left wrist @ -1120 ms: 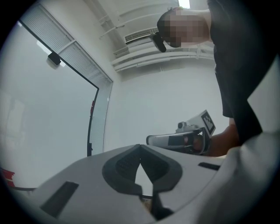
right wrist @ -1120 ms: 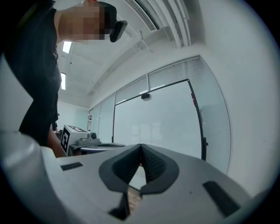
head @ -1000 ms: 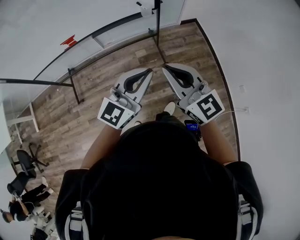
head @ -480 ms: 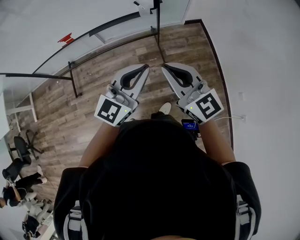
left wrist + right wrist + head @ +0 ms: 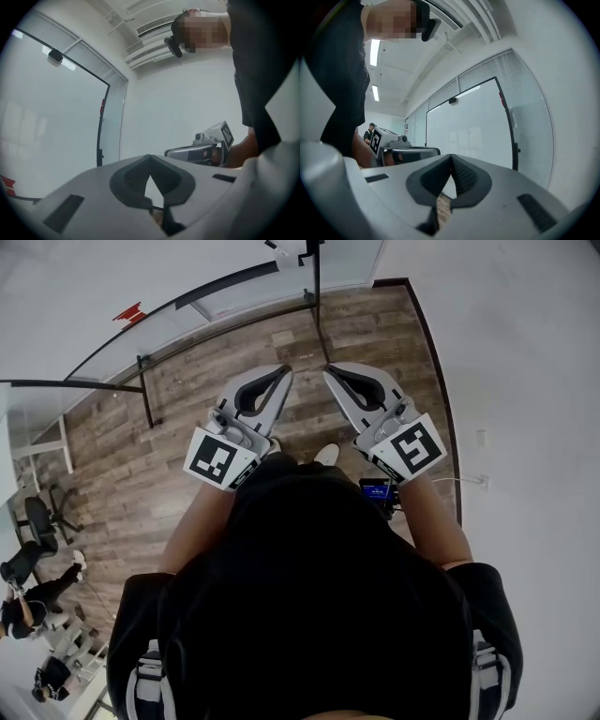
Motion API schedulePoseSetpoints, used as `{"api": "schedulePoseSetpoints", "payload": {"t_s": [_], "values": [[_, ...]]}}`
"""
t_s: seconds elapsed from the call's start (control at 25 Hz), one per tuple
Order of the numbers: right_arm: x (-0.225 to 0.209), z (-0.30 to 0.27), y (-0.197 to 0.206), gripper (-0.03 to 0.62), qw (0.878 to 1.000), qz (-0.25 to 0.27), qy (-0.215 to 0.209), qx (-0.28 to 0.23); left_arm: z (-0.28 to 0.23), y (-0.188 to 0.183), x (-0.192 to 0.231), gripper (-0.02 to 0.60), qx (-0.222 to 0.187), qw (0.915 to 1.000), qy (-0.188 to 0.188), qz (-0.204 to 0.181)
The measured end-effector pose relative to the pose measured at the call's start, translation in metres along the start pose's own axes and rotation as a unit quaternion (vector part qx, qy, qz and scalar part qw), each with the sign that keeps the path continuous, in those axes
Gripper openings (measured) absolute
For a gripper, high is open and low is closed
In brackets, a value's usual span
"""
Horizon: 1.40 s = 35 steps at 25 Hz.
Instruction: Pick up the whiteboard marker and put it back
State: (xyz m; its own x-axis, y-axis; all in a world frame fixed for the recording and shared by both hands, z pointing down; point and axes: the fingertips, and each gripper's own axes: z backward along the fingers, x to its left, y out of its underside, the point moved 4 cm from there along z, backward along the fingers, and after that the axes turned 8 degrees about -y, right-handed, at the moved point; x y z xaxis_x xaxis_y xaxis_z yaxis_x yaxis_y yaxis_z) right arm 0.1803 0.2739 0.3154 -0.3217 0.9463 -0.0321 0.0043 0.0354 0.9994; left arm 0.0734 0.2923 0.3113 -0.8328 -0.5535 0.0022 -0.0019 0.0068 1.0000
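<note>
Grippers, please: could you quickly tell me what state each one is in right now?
Left gripper: closed, holding nothing.
Right gripper: closed, holding nothing.

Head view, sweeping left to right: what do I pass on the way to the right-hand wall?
From the left: office chair → black stand leg → left gripper → right gripper → white wall.

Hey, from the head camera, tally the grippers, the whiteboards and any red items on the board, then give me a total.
Grippers: 2, the left gripper and the right gripper
Whiteboard: 1
Red item on the board: 1
Total: 4
</note>
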Motion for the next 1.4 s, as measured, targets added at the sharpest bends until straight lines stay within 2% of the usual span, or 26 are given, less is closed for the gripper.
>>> {"api": "schedulePoseSetpoints", "payload": {"t_s": [0.44, 0.6, 0.8, 1.4], "values": [[-0.053, -0.042, 0.009, 0.001, 1.000, -0.010, 0.013, 0.012, -0.035, 0.013, 0.061, 0.003, -0.003, 0.9999, 0.005, 0.015], [-0.081, -0.068, 0.009, 0.000, 1.000, -0.011, 0.020, 0.018, -0.056, 0.016, 0.093, 0.003, -0.003, 0.9999, 0.012, 0.007], [-0.108, -0.099, 0.006, 0.000, 0.999, -0.024, 0.027, 0.015, -0.077, 0.012, 0.128, 0.003, -0.015, 0.9990, 0.029, 0.032], [-0.166, -0.167, 0.007, 0.000, 0.998, -0.043, 0.043, 0.018, -0.118, 0.016, 0.215, 0.003, -0.008, 0.9988, 0.038, 0.029]]}}
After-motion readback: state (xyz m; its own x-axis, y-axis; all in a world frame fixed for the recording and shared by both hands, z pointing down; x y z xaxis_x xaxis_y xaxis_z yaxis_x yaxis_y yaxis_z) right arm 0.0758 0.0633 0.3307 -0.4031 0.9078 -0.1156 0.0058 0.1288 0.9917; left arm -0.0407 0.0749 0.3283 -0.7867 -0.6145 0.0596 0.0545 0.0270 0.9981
